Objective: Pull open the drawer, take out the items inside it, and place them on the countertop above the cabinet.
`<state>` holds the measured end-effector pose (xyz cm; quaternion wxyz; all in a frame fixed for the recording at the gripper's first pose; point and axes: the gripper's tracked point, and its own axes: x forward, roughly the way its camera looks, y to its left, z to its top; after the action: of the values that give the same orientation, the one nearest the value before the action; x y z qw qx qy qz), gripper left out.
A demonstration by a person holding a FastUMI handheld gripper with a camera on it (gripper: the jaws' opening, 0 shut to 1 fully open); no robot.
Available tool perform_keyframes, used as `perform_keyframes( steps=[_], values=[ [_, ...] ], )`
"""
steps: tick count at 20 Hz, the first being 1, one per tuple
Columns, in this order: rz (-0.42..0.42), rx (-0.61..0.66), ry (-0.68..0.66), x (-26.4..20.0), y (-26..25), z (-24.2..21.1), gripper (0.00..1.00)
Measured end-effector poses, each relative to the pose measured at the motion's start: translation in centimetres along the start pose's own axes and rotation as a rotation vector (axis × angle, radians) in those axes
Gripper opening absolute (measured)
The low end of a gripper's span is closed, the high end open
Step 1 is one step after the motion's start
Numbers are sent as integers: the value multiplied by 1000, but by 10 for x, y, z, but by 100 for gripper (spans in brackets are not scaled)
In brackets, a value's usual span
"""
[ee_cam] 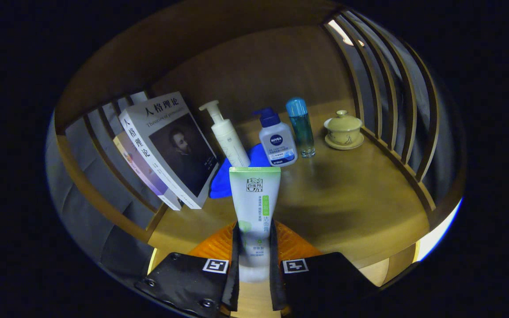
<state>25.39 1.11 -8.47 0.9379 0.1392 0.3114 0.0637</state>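
wooden countertop: three bottles, gripper-held tube

The gripper shows at the bottom centre of the frame as two flat, angular plates, one on each side, tapering toward two narrow upright fingers that stand close together. Each plate carries a small square marker with a blocky pattern near its inner top corner. Round screws sit along the lower left plate, at least three. Behind the fingers a ribbed orange part spreads out, possibly the gripper's housing.
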Motion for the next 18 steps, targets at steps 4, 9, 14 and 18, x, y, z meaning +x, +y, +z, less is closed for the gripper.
perform_keyframes(
  steps=[4, 9, 14, 18],
  values=[
    [-8, 49, 35, 19, 8, -4, 30],
    [-36, 120, 38, 31, 1, 1, 35],
    [-15, 79, 44, 29, 11, -8, 50],
    [11, 34, -18, 19, 21, -2, 77]
  ],
)
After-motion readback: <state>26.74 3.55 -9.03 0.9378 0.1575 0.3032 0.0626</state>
